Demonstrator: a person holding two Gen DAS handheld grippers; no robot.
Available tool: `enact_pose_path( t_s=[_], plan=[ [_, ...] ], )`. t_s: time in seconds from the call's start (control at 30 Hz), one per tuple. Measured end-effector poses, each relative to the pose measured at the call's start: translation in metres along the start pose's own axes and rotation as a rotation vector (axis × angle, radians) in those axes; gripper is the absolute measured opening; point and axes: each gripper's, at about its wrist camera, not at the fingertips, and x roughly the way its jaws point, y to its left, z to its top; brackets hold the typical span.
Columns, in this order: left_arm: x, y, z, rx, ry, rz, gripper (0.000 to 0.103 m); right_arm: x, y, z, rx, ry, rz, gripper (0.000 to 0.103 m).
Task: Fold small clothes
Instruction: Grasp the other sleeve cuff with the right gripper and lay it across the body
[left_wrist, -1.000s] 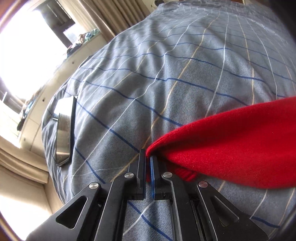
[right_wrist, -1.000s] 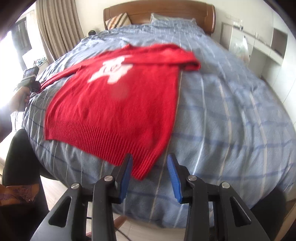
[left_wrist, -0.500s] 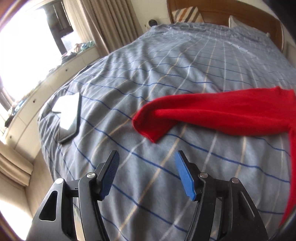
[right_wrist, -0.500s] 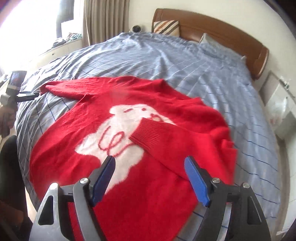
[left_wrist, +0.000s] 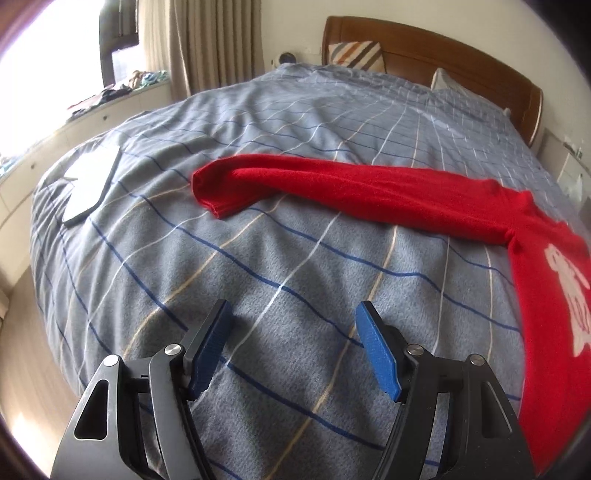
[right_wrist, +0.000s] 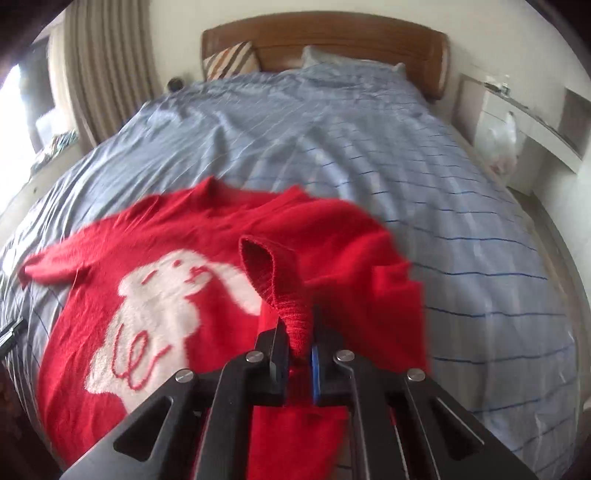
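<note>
A red sweater (right_wrist: 177, 229) with a white rabbit design lies face up on the blue checked bedcover (left_wrist: 295, 258). One sleeve (left_wrist: 351, 184) stretches out flat to the left, its cuff lying free. My left gripper (left_wrist: 294, 310) hovers over bare cover short of that cuff; its jaws are opening and hold nothing. The other sleeve is folded across the chest. Its ribbed cuff (right_wrist: 280, 291) is pinched in my right gripper (right_wrist: 298, 325), which is shut on it and lifts it slightly.
A flat phone or tablet (left_wrist: 92, 181) lies near the bed's left edge. A wooden headboard (right_wrist: 332, 40) with pillows stands at the far end. A window ledge and curtains run along the left, and a shelf with a plastic bag (right_wrist: 498, 144) is at the right.
My left gripper let go of the sleeve end, opened and drew back. My right gripper moved from the sweater's hem to the folded sleeve, opened wide, then shut on its cuff.
</note>
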Motion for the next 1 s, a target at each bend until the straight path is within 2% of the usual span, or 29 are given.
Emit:
enact_pose_path(
  t_s=[0.1,0.2,0.27,0.33,0.67,0.83,1.0],
  plan=[
    [0.0,0.001,0.0,-0.016,-0.008,0.0,0.072,-0.043,-0.092,-0.007,0.148,-0.038,-0.101,0.008],
    [0.002,0.0,-0.001,-0.019,-0.009,0.004,0.072,-0.071,-0.169,-0.032,0.281,-0.028,-0.191,0.008],
    [0.003,-0.001,-0.002,-0.018,-0.011,0.006,0.072,-0.082,-0.205,-0.054,0.362,-0.021,-0.223,0.008],
    [0.003,-0.003,-0.003,-0.012,-0.011,0.016,0.072,-0.088,-0.226,-0.076,0.425,-0.012,-0.219,0.008],
    [0.004,-0.008,-0.007,0.009,-0.013,0.04,0.072,-0.07,-0.249,-0.154,0.589,0.071,-0.282,0.008],
    [0.003,-0.009,-0.008,0.014,-0.013,0.045,0.072,-0.061,-0.248,-0.16,0.541,0.075,-0.318,0.007],
    [0.0,-0.008,-0.009,0.007,-0.008,0.028,0.073,-0.065,-0.249,-0.164,0.547,0.046,-0.314,0.009]
  ],
)
